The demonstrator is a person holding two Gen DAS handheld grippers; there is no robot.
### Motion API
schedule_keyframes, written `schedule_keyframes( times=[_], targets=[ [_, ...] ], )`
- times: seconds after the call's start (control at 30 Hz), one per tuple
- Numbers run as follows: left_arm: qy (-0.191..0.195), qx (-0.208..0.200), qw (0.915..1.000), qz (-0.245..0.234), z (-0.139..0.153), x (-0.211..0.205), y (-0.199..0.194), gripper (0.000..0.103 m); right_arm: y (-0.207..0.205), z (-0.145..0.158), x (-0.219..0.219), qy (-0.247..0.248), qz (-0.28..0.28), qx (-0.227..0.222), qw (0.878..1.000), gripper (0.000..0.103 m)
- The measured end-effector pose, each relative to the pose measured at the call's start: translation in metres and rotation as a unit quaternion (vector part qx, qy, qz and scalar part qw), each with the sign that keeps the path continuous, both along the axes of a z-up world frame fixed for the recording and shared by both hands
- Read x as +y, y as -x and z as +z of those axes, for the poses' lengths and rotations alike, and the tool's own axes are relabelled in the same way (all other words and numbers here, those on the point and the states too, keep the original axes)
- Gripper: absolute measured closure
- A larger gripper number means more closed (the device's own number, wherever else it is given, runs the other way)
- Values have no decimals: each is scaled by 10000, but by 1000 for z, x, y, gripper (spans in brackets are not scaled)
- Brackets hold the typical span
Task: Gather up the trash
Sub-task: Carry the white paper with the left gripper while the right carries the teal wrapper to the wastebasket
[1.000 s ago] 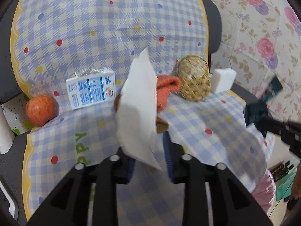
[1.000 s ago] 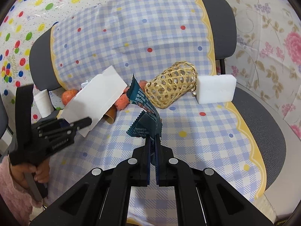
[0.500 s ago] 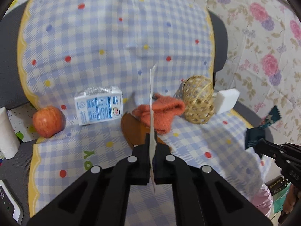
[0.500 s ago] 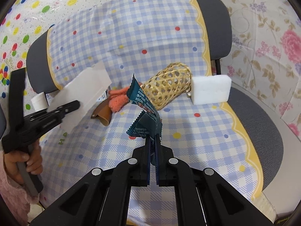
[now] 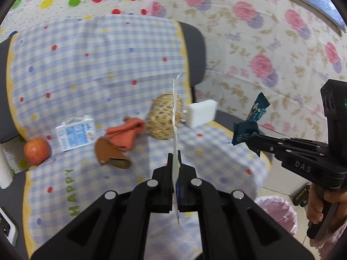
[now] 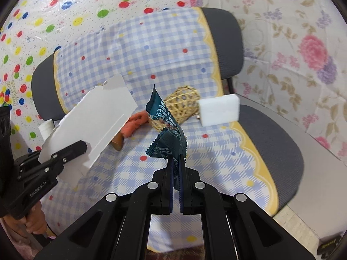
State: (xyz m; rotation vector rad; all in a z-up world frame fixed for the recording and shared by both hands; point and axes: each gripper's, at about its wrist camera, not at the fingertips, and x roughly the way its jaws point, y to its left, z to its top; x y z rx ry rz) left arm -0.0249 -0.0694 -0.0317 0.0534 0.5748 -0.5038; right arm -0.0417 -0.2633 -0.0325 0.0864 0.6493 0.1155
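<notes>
At the centre of the left wrist view, the left gripper (image 5: 173, 162) is clamped on a white torn card (image 5: 175, 117), seen edge-on. At the right edge, the right gripper (image 5: 249, 137) pinches a teal wrapper (image 5: 252, 121). Both are held above the checkered chair cover (image 5: 216, 151), where a woven basket (image 5: 164, 119), white sponge (image 5: 201, 112), orange cloth (image 5: 125, 133), carton (image 5: 76, 133) and apple (image 5: 36, 150) lie.
</notes>
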Motion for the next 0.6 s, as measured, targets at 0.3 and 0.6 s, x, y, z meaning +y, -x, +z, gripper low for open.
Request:
schedule_keyframes(
  times=[0.3,0.6],
  targets=[
    [119,10,9976,-684,-3,-45,39,103,58,6,-36,56,-632,-98,9979,98],
    [50,47,9864,-1641,-16,-98,84,103,128,-9,-78,114,-1530,60,9881,98]
  ],
)
